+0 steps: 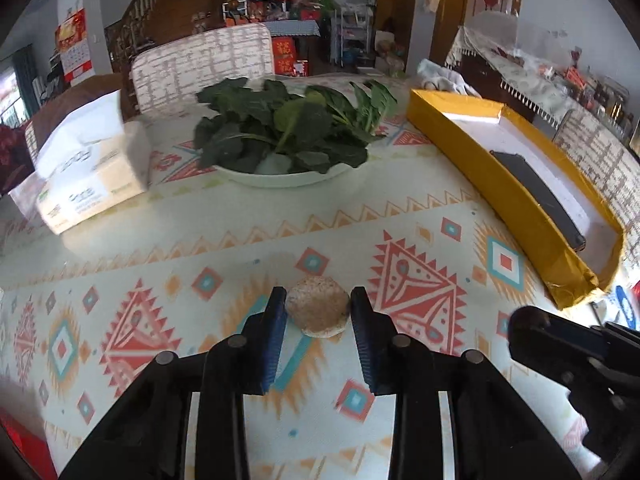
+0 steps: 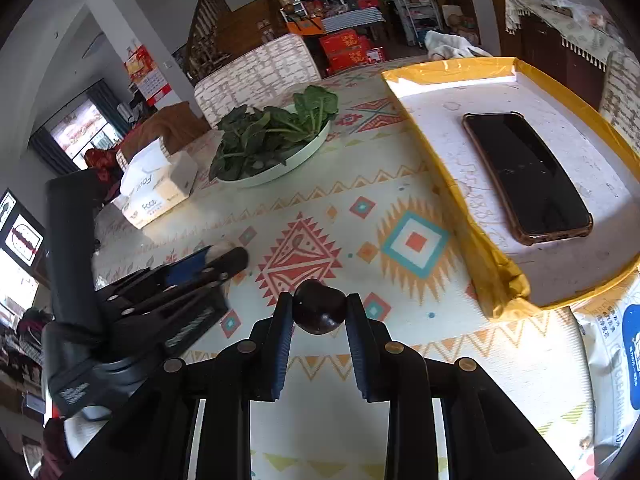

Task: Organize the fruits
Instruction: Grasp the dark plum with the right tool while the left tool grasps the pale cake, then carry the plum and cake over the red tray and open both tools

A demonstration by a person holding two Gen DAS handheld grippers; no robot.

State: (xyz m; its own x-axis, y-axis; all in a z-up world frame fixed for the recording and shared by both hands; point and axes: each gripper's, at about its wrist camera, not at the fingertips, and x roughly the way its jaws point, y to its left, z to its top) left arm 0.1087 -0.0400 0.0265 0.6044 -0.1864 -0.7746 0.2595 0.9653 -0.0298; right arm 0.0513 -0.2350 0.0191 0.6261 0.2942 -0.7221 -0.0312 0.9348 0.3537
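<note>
Gripping a pale, rough-skinned round fruit (image 1: 318, 306) between its blue pads, the left gripper (image 1: 318, 303) pins it low over the patterned tablecloth (image 1: 420, 240), jaws pressed to both sides. Beside it, the right gripper (image 2: 319, 309) is clenched on a dark, glossy fruit (image 2: 319, 312), held just above the cloth near the yellow-edged tray (image 2: 480, 248). A phone (image 2: 528, 176) lies flat in that tray. Farther back on the table stand a white dish of leafy greens (image 1: 280, 136) and a tissue box (image 1: 88, 176), well apart from both fruits.
</note>
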